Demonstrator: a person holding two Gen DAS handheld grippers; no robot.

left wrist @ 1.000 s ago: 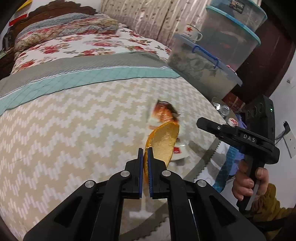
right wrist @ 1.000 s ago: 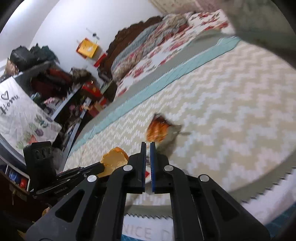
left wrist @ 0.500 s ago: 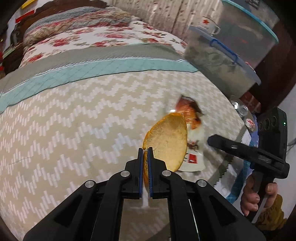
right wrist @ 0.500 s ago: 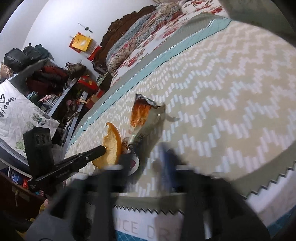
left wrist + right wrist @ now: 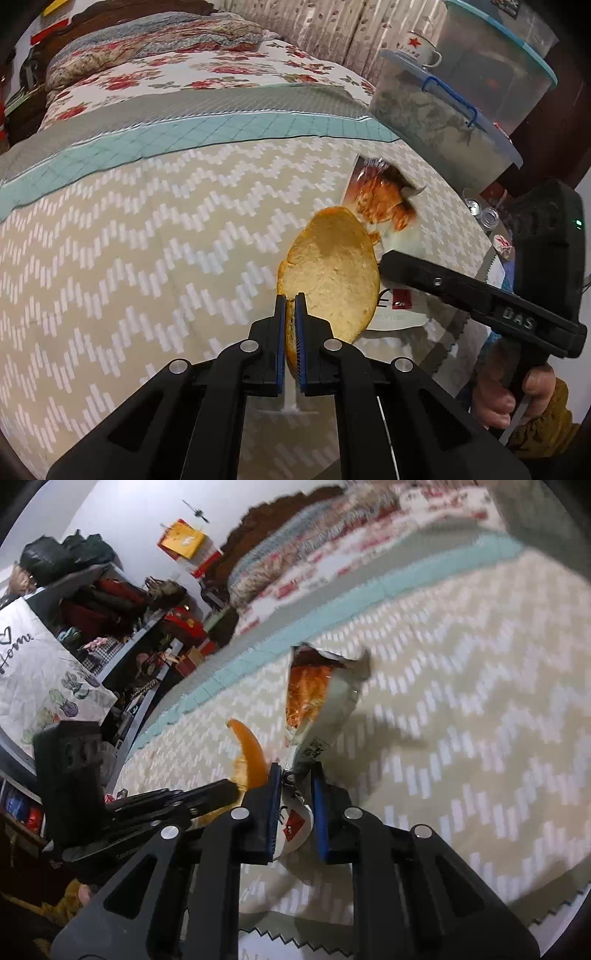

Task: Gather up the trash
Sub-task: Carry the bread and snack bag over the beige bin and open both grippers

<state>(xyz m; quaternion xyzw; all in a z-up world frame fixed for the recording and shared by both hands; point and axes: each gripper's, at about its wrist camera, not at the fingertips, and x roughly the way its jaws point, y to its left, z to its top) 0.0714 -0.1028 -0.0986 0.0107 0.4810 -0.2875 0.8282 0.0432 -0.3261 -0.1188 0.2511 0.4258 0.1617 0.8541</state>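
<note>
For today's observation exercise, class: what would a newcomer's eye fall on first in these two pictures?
First, the curved orange fruit peel pinched in the left gripper above the beige zigzag-patterned bedspread. Then the crumpled white snack wrapper with orange print, its near end between the right gripper's closing jaws.

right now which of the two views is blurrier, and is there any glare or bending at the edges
Right wrist view: smeared by motion, the chevron bedspread and pillows streaked, though the snack wrapper between the closing jaws of the right gripper reads fairly well. Left wrist view: sharp on the orange peel in the left gripper; no strong glare. Both views: fisheye bowing, dark corners.
</note>
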